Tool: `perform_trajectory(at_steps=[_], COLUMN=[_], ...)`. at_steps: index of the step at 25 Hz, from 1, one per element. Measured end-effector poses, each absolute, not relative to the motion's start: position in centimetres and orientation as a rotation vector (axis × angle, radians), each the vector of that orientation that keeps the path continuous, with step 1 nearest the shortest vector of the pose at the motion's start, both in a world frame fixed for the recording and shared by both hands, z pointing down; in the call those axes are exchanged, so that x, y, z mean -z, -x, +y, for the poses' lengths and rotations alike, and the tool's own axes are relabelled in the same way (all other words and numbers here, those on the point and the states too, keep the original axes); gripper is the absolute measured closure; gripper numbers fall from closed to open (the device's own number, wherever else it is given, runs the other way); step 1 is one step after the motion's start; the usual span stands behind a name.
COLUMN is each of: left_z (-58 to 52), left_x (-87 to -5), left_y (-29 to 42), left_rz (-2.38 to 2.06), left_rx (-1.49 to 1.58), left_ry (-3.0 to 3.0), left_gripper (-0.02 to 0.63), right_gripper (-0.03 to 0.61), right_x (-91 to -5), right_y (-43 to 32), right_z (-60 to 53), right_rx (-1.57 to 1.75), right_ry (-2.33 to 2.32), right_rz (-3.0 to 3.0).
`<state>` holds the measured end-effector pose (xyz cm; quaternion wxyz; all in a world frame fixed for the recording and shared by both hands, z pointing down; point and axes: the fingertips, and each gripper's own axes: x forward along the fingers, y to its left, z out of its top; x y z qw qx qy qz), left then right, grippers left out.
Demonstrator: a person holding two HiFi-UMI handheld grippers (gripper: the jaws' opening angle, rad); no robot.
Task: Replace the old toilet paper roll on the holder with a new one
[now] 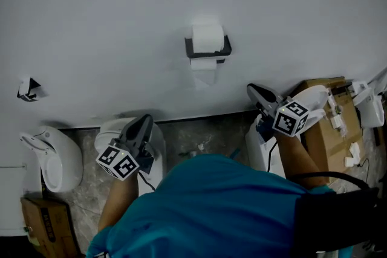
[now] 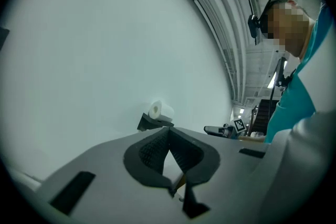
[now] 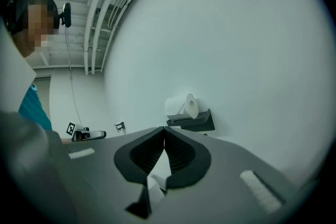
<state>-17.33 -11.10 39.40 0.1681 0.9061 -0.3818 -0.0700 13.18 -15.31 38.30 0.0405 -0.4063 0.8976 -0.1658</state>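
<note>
Roll (image 1: 207, 38) on holder (image 1: 227, 46), well beyond left claw (image 1: 147, 120), right claw (image 1: 251, 89).

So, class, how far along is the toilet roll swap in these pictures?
Nothing looks done: a roll sits on the holder. In hand: nothing; the left gripper and right gripper are shut, empty, apart from it. Left: remove that roll, fit a new one.

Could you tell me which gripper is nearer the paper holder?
The right gripper: it lies closer to the holder than the left gripper, and the roll looks larger in its view.
</note>
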Motion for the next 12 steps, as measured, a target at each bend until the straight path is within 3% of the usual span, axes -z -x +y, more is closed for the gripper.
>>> perform_trajectory(at_steps=[12], left_z=[-17.2], left_x=[-41.0], left_y=[8.6], left_rz=[-1.136], left_rx=[0.121], left_ry=[-2.556], left_gripper=[0.606], right_gripper=[0.575], right_x=[-42.3], right_y=[-14.0], right_z=[-23.5], right_rx=[0.560], right_ry=[0.950], right_rz=[2.989])
